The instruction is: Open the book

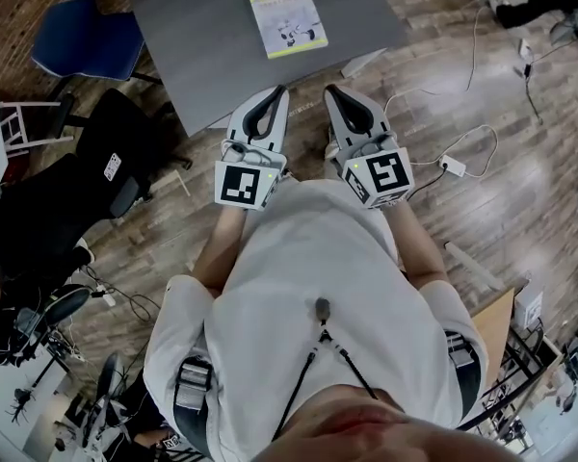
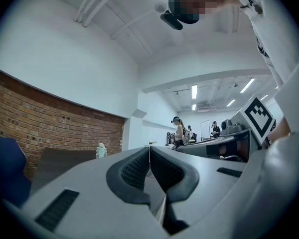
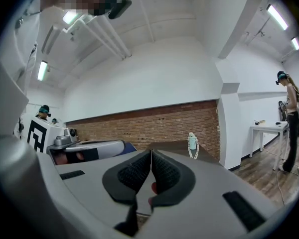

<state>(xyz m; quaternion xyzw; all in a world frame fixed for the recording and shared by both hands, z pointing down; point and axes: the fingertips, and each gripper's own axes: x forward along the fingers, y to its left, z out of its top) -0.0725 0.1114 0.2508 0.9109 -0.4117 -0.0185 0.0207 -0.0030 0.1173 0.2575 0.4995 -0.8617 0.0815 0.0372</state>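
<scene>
The closed book [image 1: 287,18] (yellow-green cover up) is seen lying on the grey table [image 1: 193,51] at twelve o'clock from the left gripper [image 1: 280,91] and right gripper [image 1: 330,91], whose empty jaws are pressed together.

closed book [image 1: 287,18], thin, with a yellow-green border around a pale cover bearing a small dark illustration and print too small to read. lying flat, cover up, on the dark grey bench [image 1: 188,51]. turned slightly off square to the bench edges, towards the far side of the visible benchtop.
</scene>
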